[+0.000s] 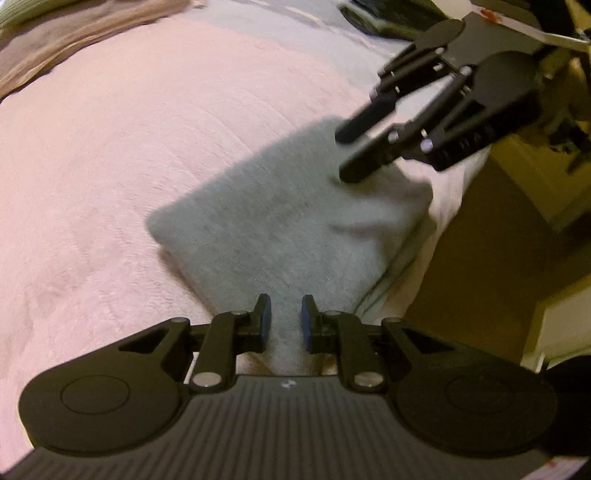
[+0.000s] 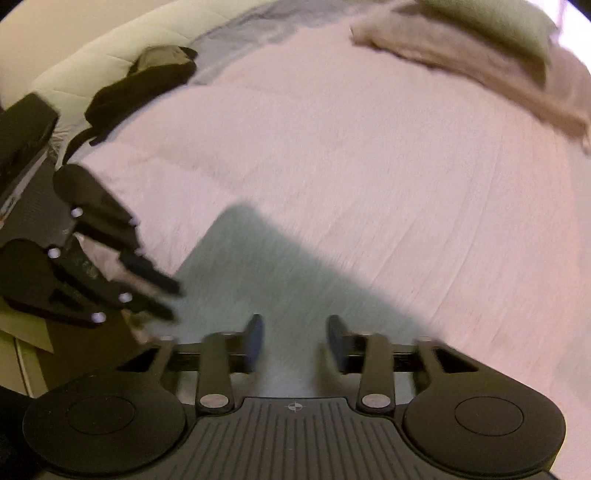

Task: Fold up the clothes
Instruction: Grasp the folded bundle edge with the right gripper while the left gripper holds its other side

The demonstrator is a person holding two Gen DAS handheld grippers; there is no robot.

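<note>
grey folded cloth (image 1: 266, 225) lies near the edge of the pink bed (image 1: 110, 166), between both grippers.
left gripper (image 1: 286, 321) sits at its near corner, right gripper (image 2: 295, 339) at the opposite end; both stand apart, holding nothing. its long axis runs from one gripper to the other.

A bed (image 2: 369, 166) under a pink blanket (image 1: 110, 166) fills the room. A pillow (image 2: 498, 26) lies at one end, yellowish floor (image 1: 461, 277) beside it, dim warm light.
</note>
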